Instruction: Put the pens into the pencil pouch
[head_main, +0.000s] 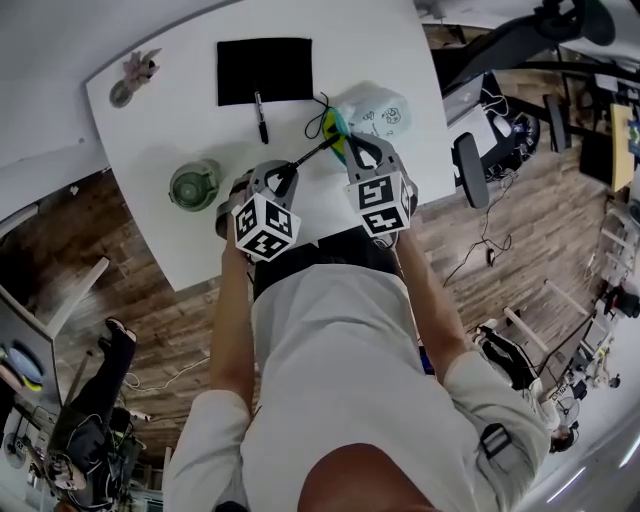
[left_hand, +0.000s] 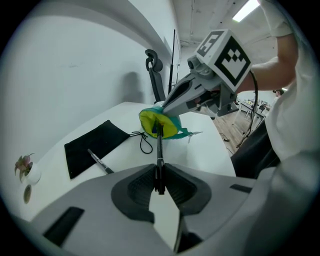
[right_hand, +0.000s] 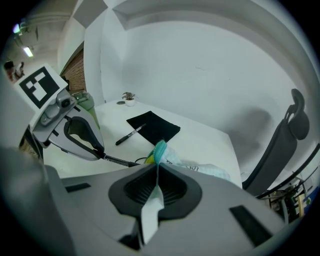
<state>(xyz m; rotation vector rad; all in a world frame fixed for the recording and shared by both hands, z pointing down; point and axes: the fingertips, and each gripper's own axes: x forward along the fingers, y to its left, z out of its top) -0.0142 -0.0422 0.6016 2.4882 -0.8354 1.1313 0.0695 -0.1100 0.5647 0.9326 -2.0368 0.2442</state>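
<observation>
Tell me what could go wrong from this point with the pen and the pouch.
1. The right gripper pinches only the thin teal edge of the pouch; that edge may slip free and the mouth could sag shut.
2. The left gripper grips the pen at its back end, so if the tip catches the pouch's rim, the pen could pivot or slide out.

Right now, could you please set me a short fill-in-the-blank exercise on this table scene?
1. The left claw grips a slim black pen aimed into the teal-edged fabric pencil pouch, whose lining is ____.
2. The right claw holds the ____ by its zipper edge.
3. On the white table, a second black pen lies at the edge of a flat rectangular cloth coloured ____.
Missing words: yellow; pouch; black.
</observation>
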